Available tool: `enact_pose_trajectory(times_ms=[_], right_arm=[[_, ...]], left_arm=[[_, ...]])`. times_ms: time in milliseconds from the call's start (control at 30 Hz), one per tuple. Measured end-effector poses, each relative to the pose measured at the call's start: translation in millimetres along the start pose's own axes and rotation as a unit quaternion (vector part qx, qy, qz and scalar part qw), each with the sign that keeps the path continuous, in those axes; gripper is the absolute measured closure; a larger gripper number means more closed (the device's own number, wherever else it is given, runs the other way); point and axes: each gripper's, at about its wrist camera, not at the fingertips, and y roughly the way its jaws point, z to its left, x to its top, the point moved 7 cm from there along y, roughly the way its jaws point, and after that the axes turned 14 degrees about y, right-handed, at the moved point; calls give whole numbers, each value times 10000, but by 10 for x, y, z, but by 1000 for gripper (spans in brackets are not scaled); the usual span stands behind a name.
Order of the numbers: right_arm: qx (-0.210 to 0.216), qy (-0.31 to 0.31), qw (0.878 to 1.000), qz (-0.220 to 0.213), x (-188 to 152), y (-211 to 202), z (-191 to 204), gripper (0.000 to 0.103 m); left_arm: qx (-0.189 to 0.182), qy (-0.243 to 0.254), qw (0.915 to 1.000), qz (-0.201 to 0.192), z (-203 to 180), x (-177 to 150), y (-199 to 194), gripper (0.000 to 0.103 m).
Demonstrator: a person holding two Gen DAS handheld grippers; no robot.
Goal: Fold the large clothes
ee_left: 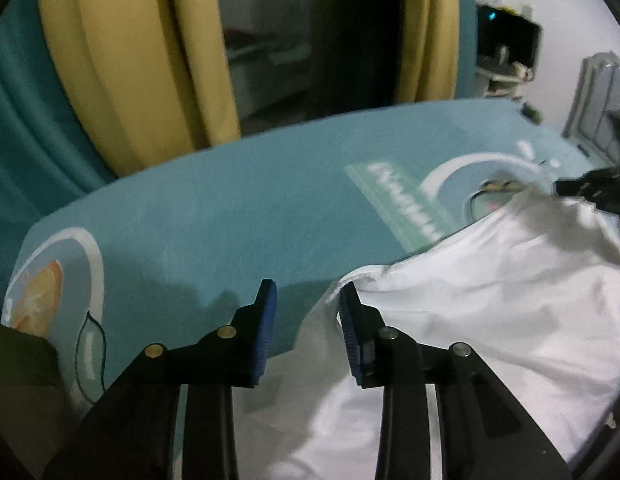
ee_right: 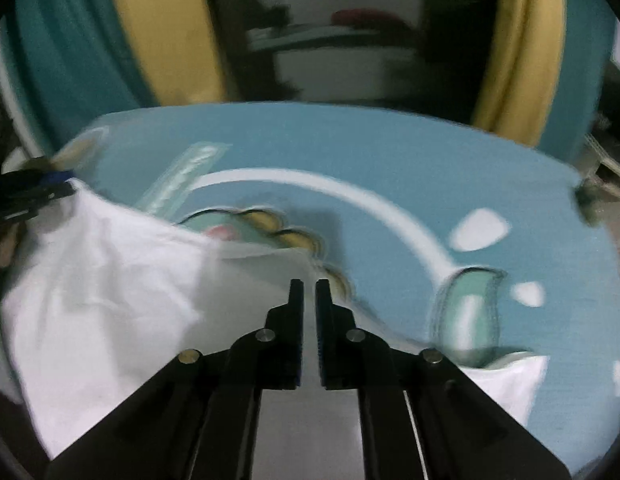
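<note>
A large white garment (ee_left: 490, 288) lies bunched on a blue table covered with a printed cloth (ee_left: 213, 216). My left gripper (ee_left: 307, 300) is open at the garment's left edge, and the cloth's hem touches its right pad (ee_left: 352, 332). In the right wrist view the garment (ee_right: 109, 280) spreads to the left and under my right gripper (ee_right: 309, 292). Its jaws stand nearly closed with a thin gap, and white cloth runs below them; whether they pinch it I cannot tell. The left gripper (ee_right: 37, 192) shows at the far left at the garment's corner.
Yellow and teal curtains (ee_left: 121, 60) hang behind the table around a dark doorway. A grey chair back (ee_left: 598, 92) and a black device on a white stand (ee_left: 506, 44) are at the right. The table's far edge (ee_right: 330, 110) curves across the view.
</note>
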Motion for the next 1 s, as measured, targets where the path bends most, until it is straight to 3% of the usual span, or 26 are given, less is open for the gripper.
enact_pose_trajectory(times_ms=[133,200,233,333,400,467,633,733,867,1000], right_arm=[[360,-211,9976,561,-113,267,210,72],[448,-426,9964,578,-96,343,304,55],[468,-412,9959,658,-65,379,316,52],[169,-445,9965,692,126,508,232,51],[69,-521,9967,611,213,595,194,51],[-76,-542,9974,460,283,636,145,51],[-918,-567,9942,14,395,598,-43,51],[-1248,-664,9891,-398,374,295,-74,51],[-1153,-594,9886,-770,191,-230,-148,50],[-946,-194,9926,-731,9,-459,-331,50]], left_arm=[[-317,556,9978,-148,-377,110,-117,69],[-515,746,9959,-34,-528,109,-55,69],[-662,879,9939,113,-609,90,20,69],[-894,1267,9855,688,-813,4,383,69],[-851,1164,9875,638,-790,40,500,67],[-884,876,9902,638,-684,112,590,58],[146,420,9967,679,-229,231,735,58],[252,184,9984,473,-33,194,471,58],[164,90,9998,108,79,10,-62,58],[-96,64,9999,46,25,-296,-399,58]])
